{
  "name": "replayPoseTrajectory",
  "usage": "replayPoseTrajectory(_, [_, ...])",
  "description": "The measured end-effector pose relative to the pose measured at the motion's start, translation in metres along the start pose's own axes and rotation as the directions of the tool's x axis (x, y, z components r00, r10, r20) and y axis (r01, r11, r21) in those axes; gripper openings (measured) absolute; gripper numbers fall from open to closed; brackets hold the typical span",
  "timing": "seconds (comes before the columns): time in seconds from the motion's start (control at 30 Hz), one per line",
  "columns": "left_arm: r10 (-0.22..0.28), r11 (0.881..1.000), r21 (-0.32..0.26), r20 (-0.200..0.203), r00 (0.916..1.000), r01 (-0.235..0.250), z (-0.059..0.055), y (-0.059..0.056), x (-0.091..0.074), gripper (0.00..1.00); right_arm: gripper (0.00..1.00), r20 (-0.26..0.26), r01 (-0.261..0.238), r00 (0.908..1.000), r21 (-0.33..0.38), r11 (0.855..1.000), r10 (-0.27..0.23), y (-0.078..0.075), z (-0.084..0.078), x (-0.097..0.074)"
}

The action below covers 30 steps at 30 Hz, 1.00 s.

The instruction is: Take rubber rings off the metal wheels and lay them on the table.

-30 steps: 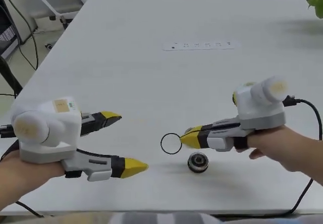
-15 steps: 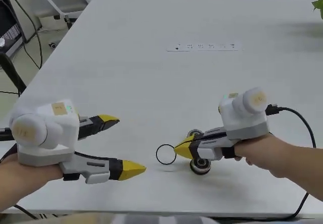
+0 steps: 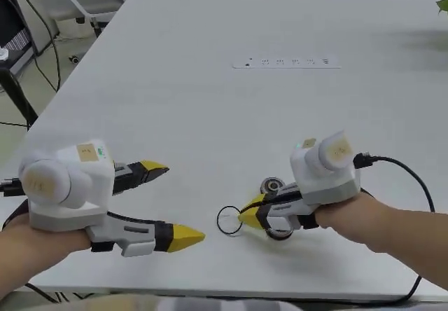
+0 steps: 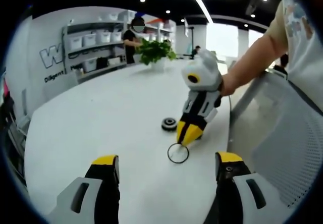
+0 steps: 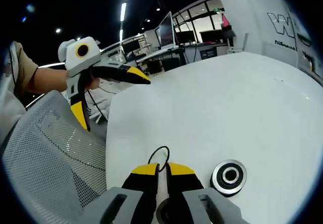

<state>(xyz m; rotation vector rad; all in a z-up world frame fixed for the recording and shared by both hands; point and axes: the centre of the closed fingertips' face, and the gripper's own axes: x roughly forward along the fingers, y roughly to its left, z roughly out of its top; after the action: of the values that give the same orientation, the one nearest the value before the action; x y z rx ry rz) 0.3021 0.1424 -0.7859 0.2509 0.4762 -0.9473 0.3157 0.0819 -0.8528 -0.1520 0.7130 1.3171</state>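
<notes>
Inspector: Position of the rubber ring [image 3: 229, 221]?

Operator: Lower centre of the head view, lying on the white table [image 3: 175, 80], off any wheel. Its right edge meets the tips of the right gripper [image 3: 248, 217]. In the right gripper view the thin loop rises from between the two yellow tips at bottom centre.

Inspector: Jaw state, both sides?

Operator: Right: pressed nearly together, with only a narrow slit, pinching the ring's near edge as far as I can judge. Left gripper [image 3: 173, 201]: spread wide and holding nothing, lower left of the head view, well apart from the ring.

Inspector: Wheels?

Operator: Two metal ones. The upper wheel [image 3: 271, 185] lies just above the right gripper in the head view, apart from the ring. The lower wheel [image 3: 280, 233] is partly hidden beneath that gripper's body. I cannot tell whether either carries a ring. The power strip [image 3: 287, 62] is at upper centre, well clear.

Inspector: Risks from here?

Operator: Three, in my judgement. Thin rubber may cling to a jaw on release and lift away with it. The ring lies toward the table's front edge, so a flick on opening could send it over. The lower wheel sits under the gripper, so a careless withdrawal could knock it and set it rolling.
</notes>
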Motion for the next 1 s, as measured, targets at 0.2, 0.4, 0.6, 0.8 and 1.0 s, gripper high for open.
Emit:
replayPoseTrajectory(0.2, [-0.004, 1.0, 0.005, -0.005, 1.0, 0.004, -0.001, -0.001, 0.0, 0.79, 0.13, -0.002, 0.008, 1.0, -0.027, 1.0, -0.008, 0.001, 0.0, 0.0])
replayPoseTrajectory(0.4, [-0.007, 1.0, 0.007, -0.005, 1.0, 0.007, 0.001, -0.001, 0.001, 0.78, 0.19, 0.008, 0.009, 0.9999, -0.039, 0.999, -0.009, 0.0, 0.003, -0.002])
replayPoseTrajectory(0.6, [-0.014, 1.0, 0.01, -0.005, 0.9999, 0.014, 0.004, -0.002, 0.003, 0.78, 0.22, 0.023, 0.005, 0.9997, -0.045, 0.999, -0.004, 0.001, 0.007, -0.007])
replayPoseTrajectory(0.8, [-0.029, 0.999, 0.014, -0.004, 0.9996, 0.029, 0.007, -0.006, 0.009, 0.77, 0.24, 0.039, 0.0, 0.9992, -0.045, 0.999, 0.002, 0.002, 0.009, -0.016])
replayPoseTrajectory(1.0, [-0.046, 0.999, 0.027, -0.015, 0.9988, 0.047, 0.009, -0.01, 0.014, 0.77, 0.25, 0.055, -0.001, 0.9985, -0.057, 0.998, 0.004, 0.005, 0.012, -0.025])
